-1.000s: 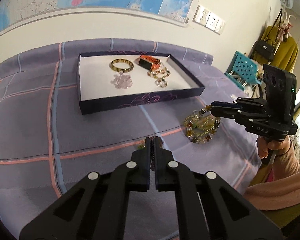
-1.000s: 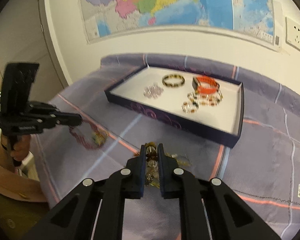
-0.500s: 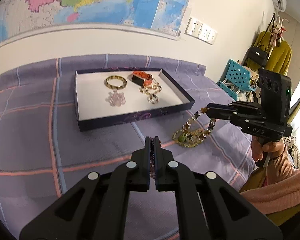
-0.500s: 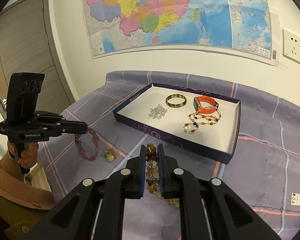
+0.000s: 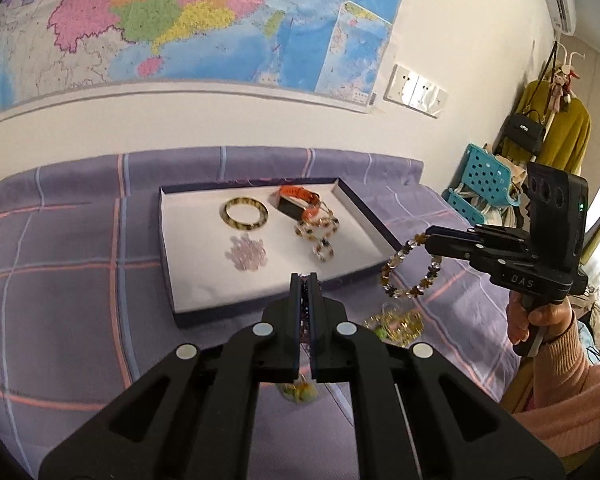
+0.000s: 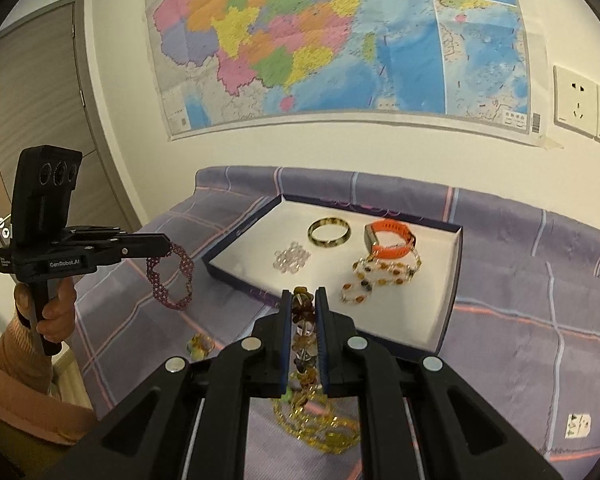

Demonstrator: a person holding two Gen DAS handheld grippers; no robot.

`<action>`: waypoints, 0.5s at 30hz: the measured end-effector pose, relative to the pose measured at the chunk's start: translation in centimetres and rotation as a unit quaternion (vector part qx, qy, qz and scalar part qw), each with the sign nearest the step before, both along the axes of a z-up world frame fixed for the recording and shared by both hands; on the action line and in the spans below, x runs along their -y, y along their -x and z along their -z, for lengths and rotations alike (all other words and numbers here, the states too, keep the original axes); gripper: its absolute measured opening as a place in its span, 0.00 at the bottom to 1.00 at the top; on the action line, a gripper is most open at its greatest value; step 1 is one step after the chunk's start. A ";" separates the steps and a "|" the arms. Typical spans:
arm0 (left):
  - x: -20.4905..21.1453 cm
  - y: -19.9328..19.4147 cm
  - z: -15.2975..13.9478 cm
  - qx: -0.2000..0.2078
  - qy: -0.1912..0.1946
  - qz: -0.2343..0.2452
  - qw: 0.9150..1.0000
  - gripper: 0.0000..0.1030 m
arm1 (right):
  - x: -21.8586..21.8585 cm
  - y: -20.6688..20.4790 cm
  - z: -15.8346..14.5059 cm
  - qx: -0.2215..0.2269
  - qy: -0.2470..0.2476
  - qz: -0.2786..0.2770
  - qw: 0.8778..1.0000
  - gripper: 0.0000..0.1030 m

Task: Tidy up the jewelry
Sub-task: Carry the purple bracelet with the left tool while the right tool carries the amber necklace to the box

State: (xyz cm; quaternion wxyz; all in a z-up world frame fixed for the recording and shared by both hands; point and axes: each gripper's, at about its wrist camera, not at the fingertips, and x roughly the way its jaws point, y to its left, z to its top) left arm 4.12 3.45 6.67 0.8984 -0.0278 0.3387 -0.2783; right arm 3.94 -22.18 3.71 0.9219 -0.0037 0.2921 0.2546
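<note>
A dark box with a white floor (image 5: 204, 280) (image 6: 444, 280) lies on the purple checked cloth, holding a tortoiseshell bangle (image 5: 246, 213) (image 6: 329, 232), an orange watch (image 5: 300, 202) (image 6: 390, 238), a clear bead cluster (image 5: 247, 253) and beaded bracelets (image 6: 380, 274). My left gripper (image 5: 305, 278) (image 6: 168, 249) is shut on a dark purple beaded bracelet (image 6: 171, 276), which hangs in the air. My right gripper (image 6: 304, 294) (image 5: 428, 237) is shut on an amber beaded bracelet (image 5: 410, 276) (image 6: 304, 332), also lifted off the cloth.
A gold chain (image 5: 396, 322) (image 6: 320, 426) and a small yellow-green piece (image 5: 298, 392) (image 6: 198, 346) lie on the cloth in front of the box. A map covers the wall behind. A blue crate (image 5: 484, 184) and hung clothes stand at the right.
Both grippers have risen, lifting their bracelets off the cloth. The amber bracelet now hangs free, with the gold chain left lying below.
</note>
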 end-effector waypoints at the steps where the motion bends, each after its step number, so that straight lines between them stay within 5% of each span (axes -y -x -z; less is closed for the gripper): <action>1: 0.1 -0.4 -0.2 0.004 -0.003 -0.003 1.000 0.03 | 0.1 -0.3 -0.2 0.002 -0.001 0.001 1.000 0.09; 15: 0.9 -5.0 -0.2 0.001 -0.002 -0.023 1.000 0.03 | 0.1 -4.7 -0.9 -0.002 -0.026 0.010 1.000 0.09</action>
